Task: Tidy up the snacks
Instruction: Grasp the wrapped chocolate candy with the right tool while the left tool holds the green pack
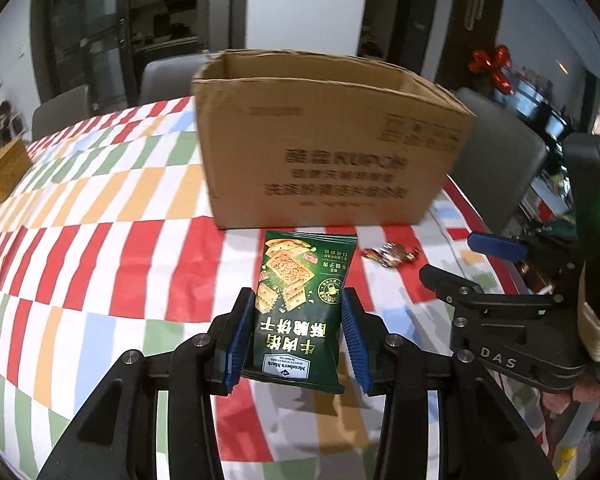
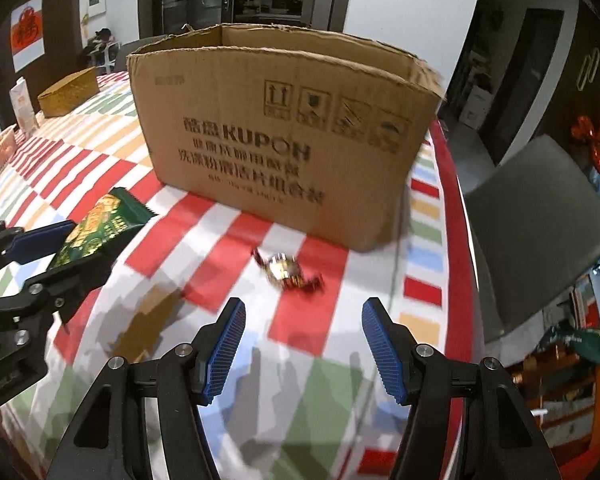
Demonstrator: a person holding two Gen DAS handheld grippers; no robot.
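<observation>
While the left gripper (image 1: 298, 334) clamps its blue-padded fingers (image 1: 238, 340) on the dark green cracker packet (image 1: 300, 300), held clear of the checked surface (image 1: 100, 220), best lift it over the near wall of the open brown cardboard box (image 1: 332, 160) before letting go. Right gripper (image 2: 304, 350) hangs open, empty, above the foil-wrapped candies (image 2: 288, 270) just before that box.

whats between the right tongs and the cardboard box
In the right wrist view, a small wrapped candy lies on the checked tablecloth between the open, empty right tongs and the cardboard box. Otherwise that stretch is bare cloth.
</observation>
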